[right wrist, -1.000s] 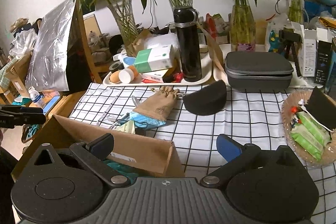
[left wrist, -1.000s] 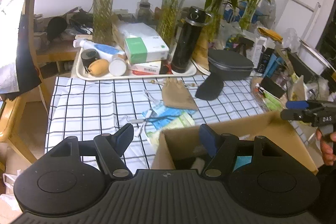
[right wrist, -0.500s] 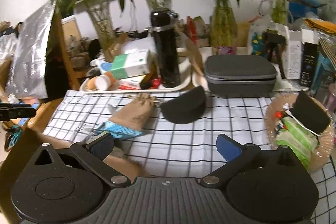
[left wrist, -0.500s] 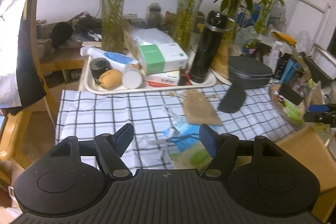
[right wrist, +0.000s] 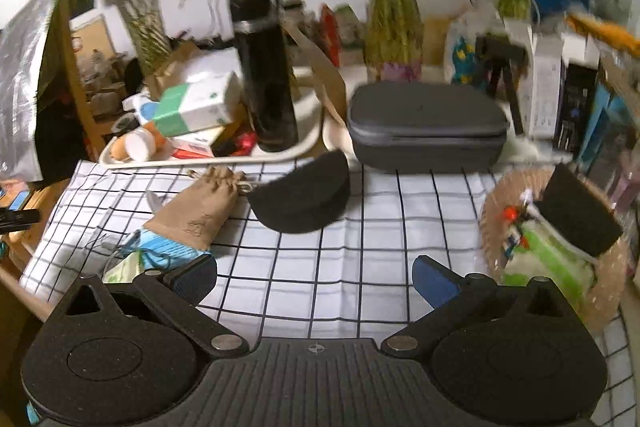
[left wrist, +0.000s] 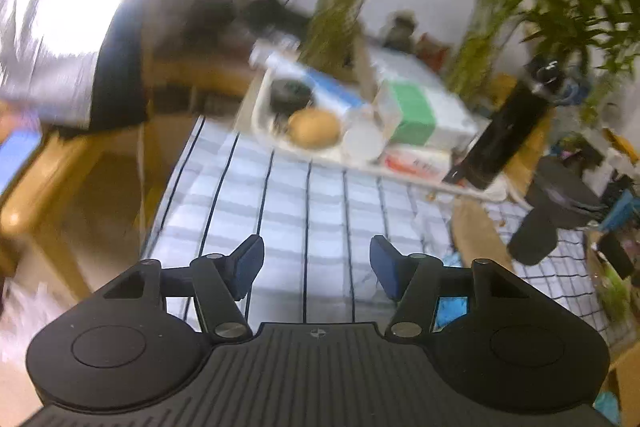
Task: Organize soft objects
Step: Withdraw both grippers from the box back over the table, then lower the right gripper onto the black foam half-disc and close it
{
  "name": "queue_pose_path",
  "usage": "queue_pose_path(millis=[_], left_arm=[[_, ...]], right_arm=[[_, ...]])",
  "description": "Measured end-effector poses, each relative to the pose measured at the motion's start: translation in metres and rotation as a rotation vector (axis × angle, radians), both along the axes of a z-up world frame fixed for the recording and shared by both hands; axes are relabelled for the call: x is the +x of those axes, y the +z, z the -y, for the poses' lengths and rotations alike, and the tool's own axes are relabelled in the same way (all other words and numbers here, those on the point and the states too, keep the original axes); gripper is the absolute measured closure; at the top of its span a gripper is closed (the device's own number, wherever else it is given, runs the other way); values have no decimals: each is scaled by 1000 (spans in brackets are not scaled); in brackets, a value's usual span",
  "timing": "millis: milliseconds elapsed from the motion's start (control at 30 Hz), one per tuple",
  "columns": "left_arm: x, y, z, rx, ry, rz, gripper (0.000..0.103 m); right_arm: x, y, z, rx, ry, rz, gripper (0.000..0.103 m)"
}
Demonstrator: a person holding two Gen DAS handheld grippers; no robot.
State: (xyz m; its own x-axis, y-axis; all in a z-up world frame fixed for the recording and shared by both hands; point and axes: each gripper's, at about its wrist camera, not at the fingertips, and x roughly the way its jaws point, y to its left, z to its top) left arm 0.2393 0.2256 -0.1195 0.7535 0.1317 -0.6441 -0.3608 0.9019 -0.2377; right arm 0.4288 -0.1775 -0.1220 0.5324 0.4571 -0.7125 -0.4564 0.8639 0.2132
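My left gripper (left wrist: 316, 263) hangs over bare checked cloth (left wrist: 288, 195), its jaws closing with nothing between them. The view is blurred. To its right lie a tan drawstring pouch (left wrist: 476, 231), a black soft case (left wrist: 534, 239) and a blue mask packet (left wrist: 452, 303). My right gripper (right wrist: 314, 277) stands open and empty over the cloth. Ahead of it lie the black soft case (right wrist: 304, 197), the tan pouch (right wrist: 200, 211), the blue packet (right wrist: 160, 251) and a pale green packet (right wrist: 124, 267).
A white tray (right wrist: 304, 147) at the back carries a black flask (right wrist: 264, 75), boxes and jars. A grey zip case (right wrist: 424, 127) sits behind the soft case. A woven basket (right wrist: 492, 227) with green packets stands at the right. A cardboard box corner (left wrist: 624, 379) shows low right.
The left gripper has swung left and down, off the cardboard box and over the cloth, and its jaws have narrowed. The right gripper has moved forward past the box, closer to the cloth.
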Motion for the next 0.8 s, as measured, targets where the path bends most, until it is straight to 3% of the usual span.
queue_pose_path(millis=[133, 233, 433, 700, 800], left_arm=[[1, -5, -2, -20, -35, 4, 45], [2, -9, 1, 9, -51, -11, 45], [9, -23, -1, -29, -67, -91, 45], [17, -32, 8, 4, -95, -143, 45], [18, -33, 14, 62, -107, -154, 45]], right_arm=[[16, -12, -22, -32, 27, -3, 0], [26, -24, -38, -57, 73, -6, 0], [54, -51, -59, -100, 92, -29, 0], [96, -79, -73, -2, 8, -123, 0], [108, -85, -77, 29, -31, -155, 0]])
